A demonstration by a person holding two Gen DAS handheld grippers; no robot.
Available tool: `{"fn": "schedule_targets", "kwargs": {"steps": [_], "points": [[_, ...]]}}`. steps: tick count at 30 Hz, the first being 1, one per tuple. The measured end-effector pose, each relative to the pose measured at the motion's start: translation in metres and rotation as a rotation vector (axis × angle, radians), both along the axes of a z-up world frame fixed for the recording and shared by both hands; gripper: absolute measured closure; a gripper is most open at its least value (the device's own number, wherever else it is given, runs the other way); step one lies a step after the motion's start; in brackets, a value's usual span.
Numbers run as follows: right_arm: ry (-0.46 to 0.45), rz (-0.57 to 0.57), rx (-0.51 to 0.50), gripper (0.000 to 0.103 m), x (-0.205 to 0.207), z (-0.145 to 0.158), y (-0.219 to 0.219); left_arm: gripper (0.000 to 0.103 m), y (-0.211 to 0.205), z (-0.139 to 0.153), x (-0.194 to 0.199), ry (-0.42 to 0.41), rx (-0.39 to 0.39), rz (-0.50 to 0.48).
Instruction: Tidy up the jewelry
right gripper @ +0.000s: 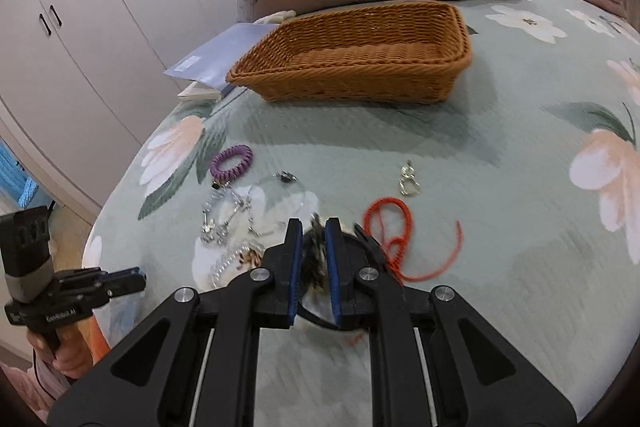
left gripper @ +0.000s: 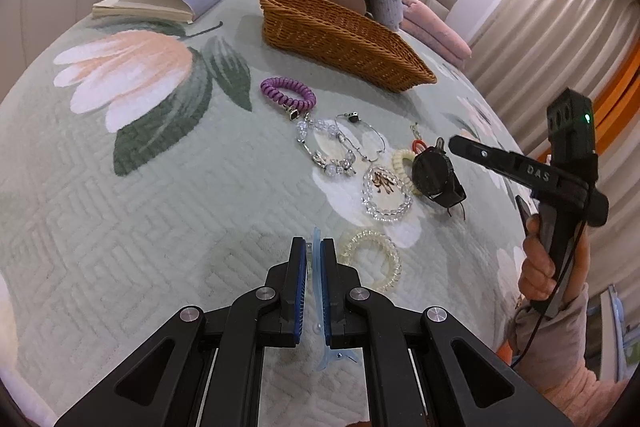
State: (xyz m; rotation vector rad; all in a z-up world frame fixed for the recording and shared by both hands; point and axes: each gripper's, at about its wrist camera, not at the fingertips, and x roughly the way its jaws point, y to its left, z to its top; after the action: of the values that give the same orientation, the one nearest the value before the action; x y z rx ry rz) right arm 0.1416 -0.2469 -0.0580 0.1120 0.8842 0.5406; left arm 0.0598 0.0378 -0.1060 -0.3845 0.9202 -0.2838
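While the left gripper (left gripper: 314, 251) has its jaws pressed in on a pale blue hair clip (left gripper: 317, 267), pinched flat between the blue pads with its forked tail sticking out behind, the right gripper (right gripper: 312, 243) has its jaws nearly together on something dark and blurred just above the black watch (left gripper: 434, 173); it looks like the watch's strap, though I cannot tell that for sure.

The wicker basket (left gripper: 340, 35) stands empty at the far side of the floral bedspread (left gripper: 140, 187), well apart from both grippers; I judge the step in hand to be carrying these two pieces over to it.

To do it well, lift the clip straight up before moving across, since a clear coil hair tie (left gripper: 372, 259) lies just beside it; keep the pinch steady, because the thin smooth plastic could pivot or slip. On the right side, check the hold first; the orange cord (right gripper: 390, 231) lies just beside the watch and may be tangled with it, so raise slowly and watch whether it follows.

Pass above the crystal bead bracelets (left gripper: 386, 195), the wire bangle (left gripper: 366, 139) and the purple coil hair tie (left gripper: 286, 93); let go only once over the basket's rim.
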Motion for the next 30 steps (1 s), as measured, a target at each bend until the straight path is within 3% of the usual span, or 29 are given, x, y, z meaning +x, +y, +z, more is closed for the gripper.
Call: {"fn": "schedule_targets", "kwargs": {"steps": [5,7,17,24,30], "points": [[0.06,-0.008,0.014,0.093,0.02,-0.012,0.008,0.096,0.001,-0.001,0.001,0.002,-0.002,0.001],[0.067,-0.03,0.026,0.1,0.024,-0.016,0.008,0.096,0.002,-0.002,0.001,0.003,0.001,0.001],[0.01,-0.137,0.114,0.102,0.002,0.003,-0.048,0.096,-0.004,-0.003,0.007,-0.004,0.0,-0.021],[0.044,-0.103,0.101,0.099,0.001,-0.001,-0.044,0.096,-0.009,0.006,0.007,-0.029,0.017,-0.032],[0.054,-0.148,-0.004,0.099,0.035,-0.014,-0.046,0.096,-0.006,0.004,0.007,-0.022,0.014,-0.025]]}}
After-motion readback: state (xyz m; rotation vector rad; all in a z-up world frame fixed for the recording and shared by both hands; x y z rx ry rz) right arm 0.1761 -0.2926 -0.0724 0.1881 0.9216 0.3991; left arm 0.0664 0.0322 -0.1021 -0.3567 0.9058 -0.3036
